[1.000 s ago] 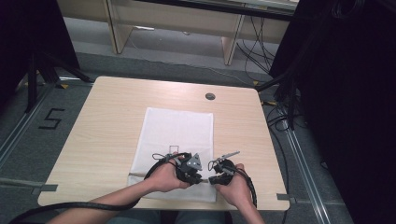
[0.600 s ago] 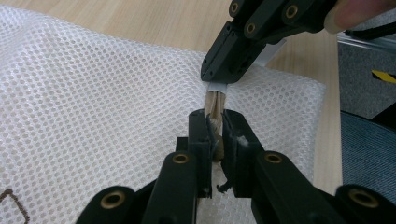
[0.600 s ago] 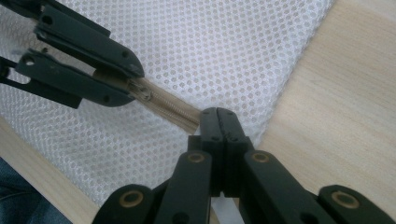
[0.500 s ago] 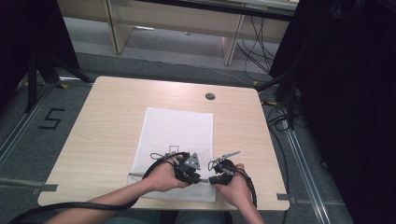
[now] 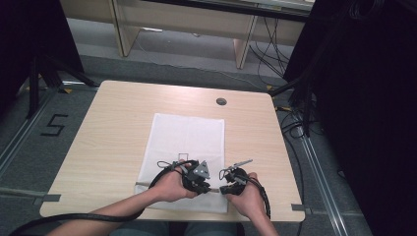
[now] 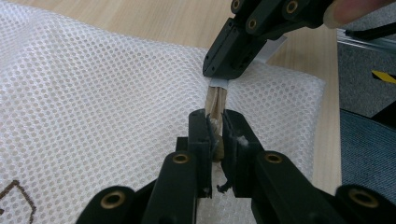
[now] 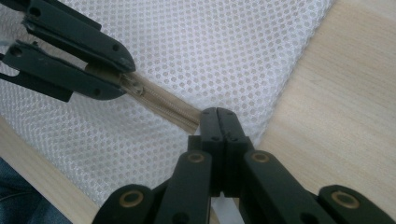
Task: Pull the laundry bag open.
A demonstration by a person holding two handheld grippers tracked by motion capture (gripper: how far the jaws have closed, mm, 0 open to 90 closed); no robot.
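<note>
We hold the left gripper (image 6: 215, 128) with its jaws pinched tight on the beige zipper (image 7: 161, 105) of a white mesh bag (image 5: 189, 142), and in the left gripper view the slider sits right between the two black pads. Just beyond it in that view, our right gripper (image 6: 219, 77) comes in from the upper right and clamps the end of the same zipper, where a small white tab shows under its tip. In the right gripper view, our right gripper (image 7: 218, 114) has its jaws pressed fully together on that zipper end at the bag's corner, and the left gripper (image 7: 123, 74) bites the zipper a little farther along, toward the upper left. The stretch of zipper between the two grips runs straight and taut-looking along the bag's edge. From the high view, our two hands sit close together at the near edge of the bag, left hand (image 5: 174, 184) and right hand (image 5: 246, 194), the grippers almost tip to tip. The bag lies flat on the light wooden table (image 5: 113, 128), near its middle and reaching toward our side. A small dark round grommet (image 5: 221, 102) sits in the tabletop beyond the bag's far edge.
</note>
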